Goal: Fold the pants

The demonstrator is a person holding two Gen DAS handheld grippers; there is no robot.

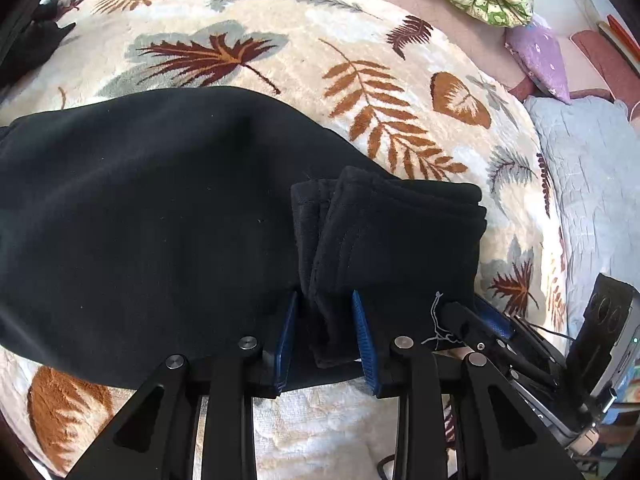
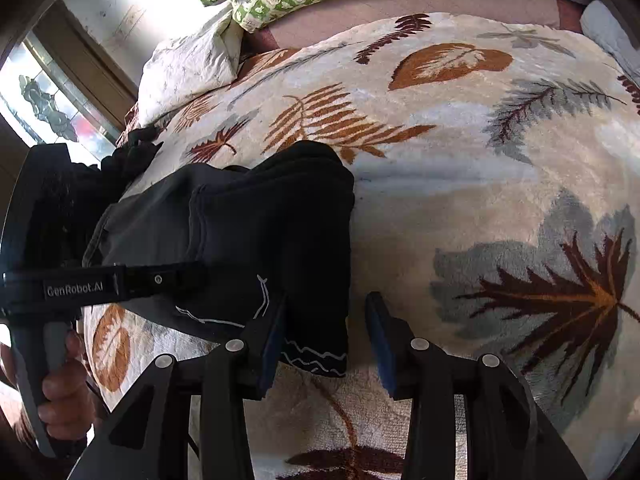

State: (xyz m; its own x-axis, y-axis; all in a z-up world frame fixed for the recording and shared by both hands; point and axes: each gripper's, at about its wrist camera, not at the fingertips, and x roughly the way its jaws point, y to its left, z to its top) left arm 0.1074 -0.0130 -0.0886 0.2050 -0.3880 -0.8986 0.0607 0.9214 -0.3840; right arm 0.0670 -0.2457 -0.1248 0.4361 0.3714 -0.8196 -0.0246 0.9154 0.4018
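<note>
Black fleece across a leaf-print blanket [image 1: 400,92], filling the left wrist view. Pants [image 1: 140,208] lying broad to the left, long axis running left to right, stacked cuffs [image 1: 392,232] doubled back on top at the right. Left gripper [image 1: 324,340] right at the near edge, jaws a narrow way apart, a strip of cuff hanging between the blue pads [image 1: 362,332]. Touching on the right pad, by the look of it; gap on the left, so no firm pinch to call. Other tool [image 1: 608,344] just beside, at the right.

Over to the right wrist view. Same pants [image 2: 256,224] bunched up left of centre, folded edge running away from the lens. Right gripper [image 2: 326,340] parted wider, hem corner with its white stitching between the jaws, hugging the left pad [image 2: 272,344], well clear of the right one. Nothing clamped. Hand [image 2: 64,384] on the left tool's grip at the far left.

Judgement: both jaws at the same near end, left one closer to a hold; next fold likely carried along that long axis.
</note>
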